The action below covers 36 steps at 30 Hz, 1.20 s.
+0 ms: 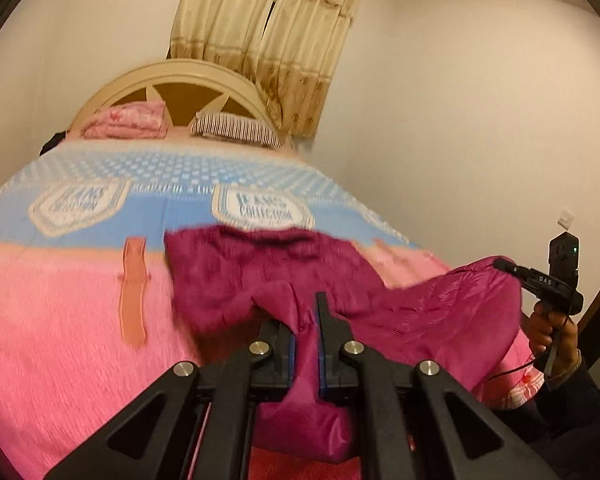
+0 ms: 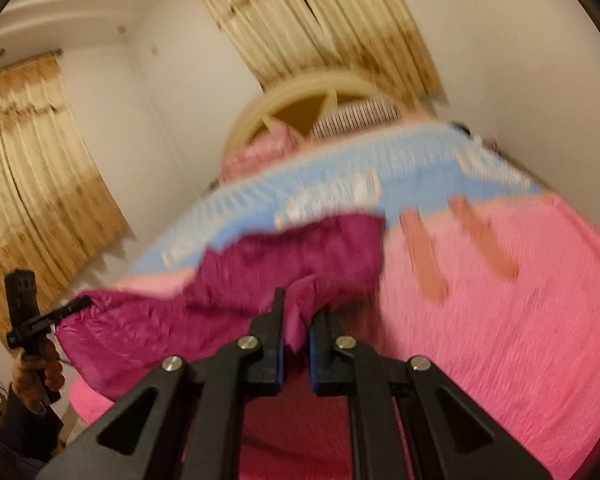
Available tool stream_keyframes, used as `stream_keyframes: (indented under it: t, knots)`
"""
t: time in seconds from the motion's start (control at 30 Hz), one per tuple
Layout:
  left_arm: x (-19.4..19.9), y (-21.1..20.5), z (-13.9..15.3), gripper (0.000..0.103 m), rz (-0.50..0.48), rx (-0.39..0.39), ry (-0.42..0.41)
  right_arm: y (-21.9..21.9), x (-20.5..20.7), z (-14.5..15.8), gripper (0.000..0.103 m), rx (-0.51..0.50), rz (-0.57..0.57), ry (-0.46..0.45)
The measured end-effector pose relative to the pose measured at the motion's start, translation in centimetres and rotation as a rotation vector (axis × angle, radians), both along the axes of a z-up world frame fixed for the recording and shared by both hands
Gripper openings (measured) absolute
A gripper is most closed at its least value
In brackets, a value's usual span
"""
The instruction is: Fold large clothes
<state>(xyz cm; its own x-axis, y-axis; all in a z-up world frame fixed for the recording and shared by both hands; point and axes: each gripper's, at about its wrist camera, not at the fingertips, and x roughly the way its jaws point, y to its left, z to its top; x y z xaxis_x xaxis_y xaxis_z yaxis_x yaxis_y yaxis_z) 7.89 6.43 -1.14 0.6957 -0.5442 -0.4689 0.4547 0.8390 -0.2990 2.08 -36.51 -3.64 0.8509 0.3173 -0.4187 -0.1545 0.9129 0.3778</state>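
A large magenta garment (image 1: 260,276) with a shiny lining lies partly on the pink and blue bed cover (image 1: 60,312). My left gripper (image 1: 306,312) is shut on a bunch of its fabric near the bed's front edge. My right gripper (image 2: 298,316) is shut on another part of the garment (image 2: 228,280) and holds it up. In the left wrist view the right gripper (image 1: 504,266) shows at the far right with fabric hanging from its tip. In the right wrist view the left gripper (image 2: 82,303) shows at the far left, holding the garment's other end.
A cream arched headboard (image 1: 180,76) stands at the far end of the bed, with a pink folded quilt (image 1: 128,120) and a striped pillow (image 1: 236,128). Beige curtains (image 1: 268,40) hang behind. White walls lie to the right.
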Motion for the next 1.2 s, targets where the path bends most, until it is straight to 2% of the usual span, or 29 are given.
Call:
stream_keyframes:
  t: [0.07,0.17,0.23,0.33,0.47,0.6,0.73,0.8,0.87,0.93,0.97,1.0,1.03,1.07,1.1,1.13,1.2]
  knots:
    - [2.6,-0.1,0.1,0.007,0.032,0.029,-0.011,-0.4,1.5,1.4,0.011,-0.002,-0.014,-0.038]
    - [8.0,-0.3,-0.4,0.007,0.062,0.032,0.017,-0.6,6.7,2.0,0.010,0.007,-0.028,-0.039]
    - [11.4,-0.1,-1.1,0.007,0.060,-0.008,0.060,-0.4,10.3,2.0,0.010,0.008,-0.040,-0.032]
    - [15.6,0.9,-2.4,0.007,0.101,-0.026,0.086,-0.2,14.5,2.3,0.010,0.017,-0.062,-0.024]
    - [20.1,0.6,-4.0,0.008,0.160,0.022,0.114,0.0,20.0,1.9,0.011,0.012,-0.080,0.000]
    - [24.4,-0.7,-6.4,0.010,0.211,0.101,0.174,0.3,24.9,0.4,0.011,-0.014,-0.096,0.039]
    - [27.1,-1.9,-8.1,0.012,0.270,0.150,0.159,0.0,29.3,-2.3,0.011,-0.028,-0.126,0.086]
    - [27.9,-1.8,-8.8,0.016,0.295,0.133,0.160,-0.3,31.1,-3.6,0.011,-0.035,-0.145,0.104]
    - [29.3,-1.7,-10.4,0.021,0.305,0.108,0.202,-0.6,32.7,-5.2,0.011,-0.029,-0.156,0.132]
    - [30.2,-1.5,-11.5,0.030,0.309,0.097,0.232,-0.7,34.0,-6.6,0.011,-0.068,-0.177,0.146]
    - [30.3,-1.3,-11.9,0.032,0.323,0.091,0.223,-0.8,34.6,-7.1,0.013,-0.061,-0.179,0.153]
    - [30.4,-1.2,-12.0,0.044,0.330,0.089,0.217,-1.0,35.1,-7.8,0.013,-0.042,-0.175,0.166]
    - [30.4,-0.9,-12.1,0.082,0.347,0.075,0.208,-1.3,35.5,-8.6,0.015,-0.026,-0.181,0.180]
    - [30.5,-0.4,-12.1,0.102,0.358,0.057,0.205,-1.5,35.9,-9.1,0.023,-0.024,-0.198,0.190]
    - [30.6,-0.2,-12.1,0.102,0.372,0.043,0.198,-1.6,36.2,-9.7,0.035,-0.021,-0.209,0.199]
    - [30.7,0.3,-11.8,0.102,0.396,0.027,0.191,-1.9,36.4,-10.3,0.041,-0.013,-0.220,0.212]
    - [31.0,1.0,-11.2,0.102,0.405,0.002,0.187,-2.6,36.5,-11.0,0.070,0.014,-0.252,0.217]
